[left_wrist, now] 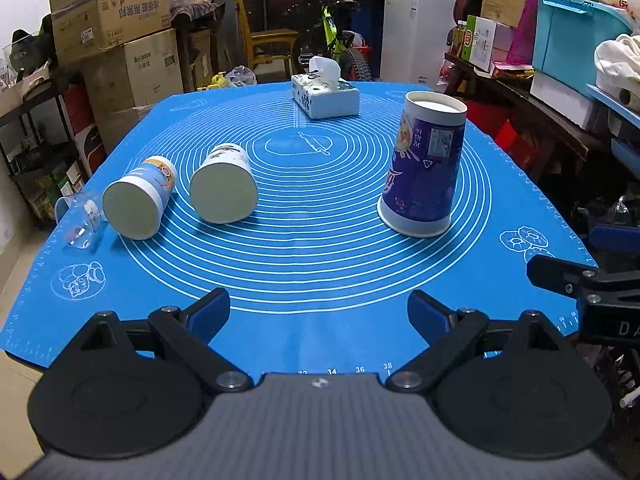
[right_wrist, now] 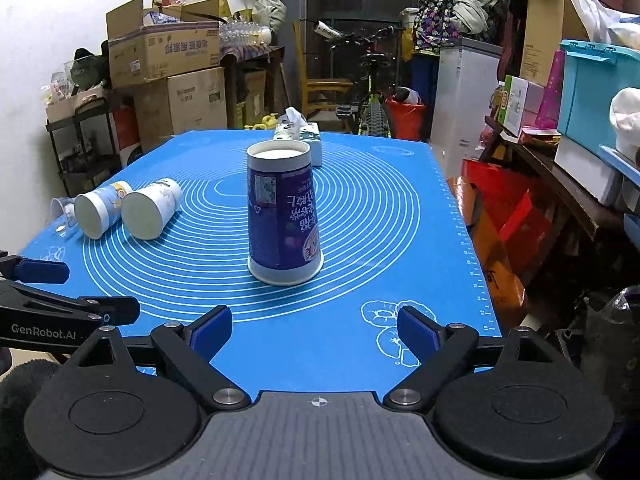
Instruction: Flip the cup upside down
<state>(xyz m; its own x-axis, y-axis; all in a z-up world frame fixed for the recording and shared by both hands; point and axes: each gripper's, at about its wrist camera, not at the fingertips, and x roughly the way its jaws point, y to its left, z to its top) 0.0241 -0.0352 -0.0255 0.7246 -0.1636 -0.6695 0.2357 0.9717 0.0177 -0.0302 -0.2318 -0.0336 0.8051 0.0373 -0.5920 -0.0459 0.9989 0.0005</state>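
A tall purple paper cup [left_wrist: 424, 168] stands upside down, wide rim on the blue mat [left_wrist: 320, 264], at the right; it also shows in the right wrist view [right_wrist: 282, 212], straight ahead. Two white printed cups [left_wrist: 140, 200] [left_wrist: 224, 188] lie on their sides at the left, bases toward me, also in the right wrist view [right_wrist: 102, 208] [right_wrist: 152, 208]. A clear plastic cup [left_wrist: 78, 220] lies beside them. My left gripper [left_wrist: 319, 312] is open and empty near the front edge. My right gripper [right_wrist: 315, 330] is open and empty, short of the purple cup.
A tissue box [left_wrist: 324, 94] sits at the mat's far edge. Cardboard boxes [left_wrist: 120, 32] stack at the left, a bicycle [left_wrist: 332, 36] and white cabinet [left_wrist: 416, 32] behind, cluttered shelves [left_wrist: 560, 80] at the right. The right gripper's side [left_wrist: 592, 288] shows at the left view's right edge.
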